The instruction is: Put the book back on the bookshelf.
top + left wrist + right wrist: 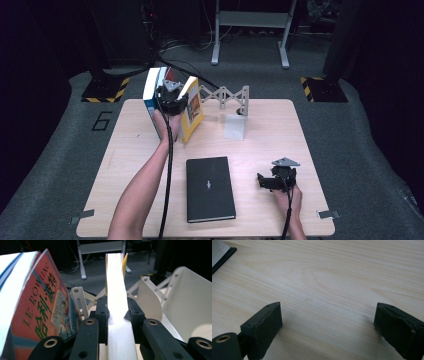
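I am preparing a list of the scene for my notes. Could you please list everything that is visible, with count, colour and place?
yellow book: 1, yellow cover, far left of the table, upright, held by the left gripper
orange book: 1, orange cover with a blue and white spine, upright, left of the yellow book
black book: 1, black, flat on the near middle of the table
book rack: 1, pale grey, folding, far middle of the table
table: 1, light wood
metal frame: 1, grey, on the floor behind the table
left gripper: 1, black, jaws closed on the yellow book
right gripper: 1, black, jaws open, low over the near right of the table
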`<state>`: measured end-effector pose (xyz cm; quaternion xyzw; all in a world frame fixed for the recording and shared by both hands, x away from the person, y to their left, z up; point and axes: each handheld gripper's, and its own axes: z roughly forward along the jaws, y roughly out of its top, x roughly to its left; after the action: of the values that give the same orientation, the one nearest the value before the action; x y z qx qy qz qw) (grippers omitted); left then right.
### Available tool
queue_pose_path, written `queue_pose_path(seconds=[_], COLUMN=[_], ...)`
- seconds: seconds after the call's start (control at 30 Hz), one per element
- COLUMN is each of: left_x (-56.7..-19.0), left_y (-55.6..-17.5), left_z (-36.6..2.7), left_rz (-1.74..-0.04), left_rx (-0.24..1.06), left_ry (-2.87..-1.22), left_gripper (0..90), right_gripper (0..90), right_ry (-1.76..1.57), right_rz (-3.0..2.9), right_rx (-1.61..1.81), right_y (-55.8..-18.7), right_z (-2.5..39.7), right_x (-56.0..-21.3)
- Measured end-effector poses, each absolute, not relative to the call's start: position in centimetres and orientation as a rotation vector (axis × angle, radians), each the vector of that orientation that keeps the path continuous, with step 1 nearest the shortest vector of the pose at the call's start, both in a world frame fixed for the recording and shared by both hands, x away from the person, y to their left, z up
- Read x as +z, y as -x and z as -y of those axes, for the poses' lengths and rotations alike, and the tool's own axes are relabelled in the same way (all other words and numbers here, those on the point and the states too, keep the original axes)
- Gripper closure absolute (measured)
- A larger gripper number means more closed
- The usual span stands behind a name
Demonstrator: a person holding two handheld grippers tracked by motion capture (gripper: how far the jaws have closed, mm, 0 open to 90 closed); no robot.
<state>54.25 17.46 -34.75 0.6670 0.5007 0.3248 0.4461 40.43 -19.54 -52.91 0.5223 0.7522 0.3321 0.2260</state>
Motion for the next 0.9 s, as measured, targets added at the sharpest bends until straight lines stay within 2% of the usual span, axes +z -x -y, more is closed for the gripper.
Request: queue_pose_path(seconds=[0.6,0.9], left_x=[-36.4,-36.5], left_y=[-57.2,-57.7], left_z=[-16.8,-17.2], left_rz=[-1.424,-1.456], left_rx=[0.848,0.839], left_ry=[-1.542,-1.503], left_gripper=[75.4,75.3], right_gripper=[7.1,7.2], right_ry=[-1.438,-1.438], right_rz=[-2.075,-2.074], right_rx=[0.914,0.914], right_y=[-40.4,-40.4], right_z=[19.6,19.6], right_x=[-52.9,-52.9])
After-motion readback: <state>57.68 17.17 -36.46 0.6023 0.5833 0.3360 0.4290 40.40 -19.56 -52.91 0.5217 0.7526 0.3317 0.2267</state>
